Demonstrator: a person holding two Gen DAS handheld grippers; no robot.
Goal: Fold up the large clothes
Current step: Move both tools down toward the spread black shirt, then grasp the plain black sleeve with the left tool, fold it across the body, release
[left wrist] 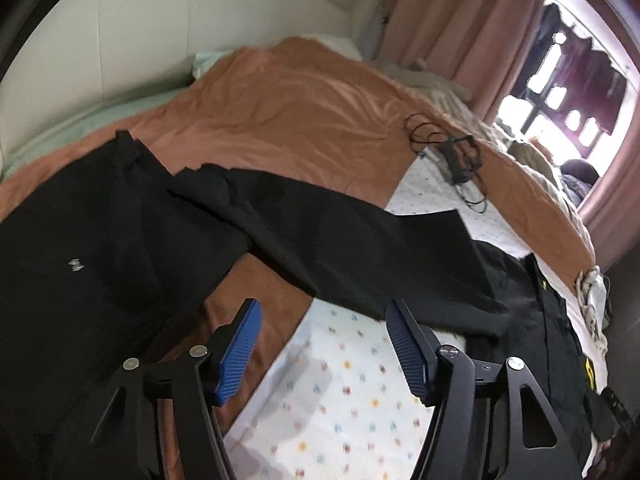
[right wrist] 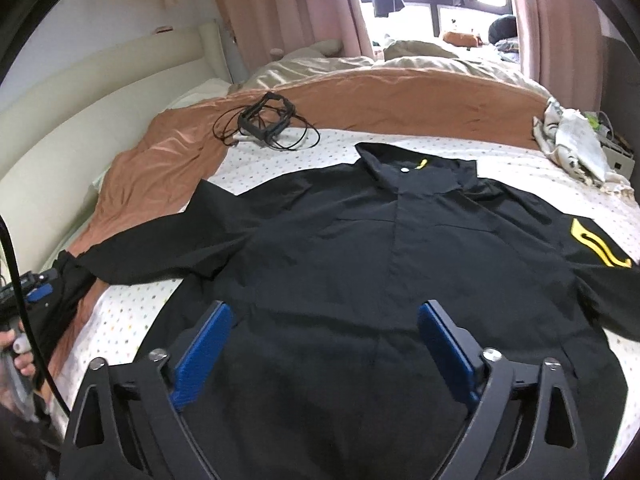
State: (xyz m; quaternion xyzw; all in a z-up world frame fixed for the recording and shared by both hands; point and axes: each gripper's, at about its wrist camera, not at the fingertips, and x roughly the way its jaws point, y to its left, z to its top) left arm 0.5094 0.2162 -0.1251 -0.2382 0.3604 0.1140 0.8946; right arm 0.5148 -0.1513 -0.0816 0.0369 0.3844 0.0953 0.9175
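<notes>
A large black jacket (right wrist: 360, 240) with a yellow emblem on one sleeve lies spread flat, front up, on the dotted white sheet (right wrist: 132, 312) of a bed. My right gripper (right wrist: 324, 312) is open and empty just above the jacket's lower front. In the left wrist view my left gripper (left wrist: 322, 312) is open and empty, over the sheet just short of the jacket's outstretched sleeve (left wrist: 352, 256). The jacket body (left wrist: 540, 320) shows at the right there. Another black garment (left wrist: 80, 248) lies at the left.
A brown blanket (left wrist: 280, 112) covers the far part of the bed. A black device with cables (right wrist: 264, 124) lies on it. A crumpled pale cloth (right wrist: 576, 148) sits at the bed's right edge. Cream headboard (right wrist: 80, 132) at left, pink curtains (right wrist: 280, 8) and window behind.
</notes>
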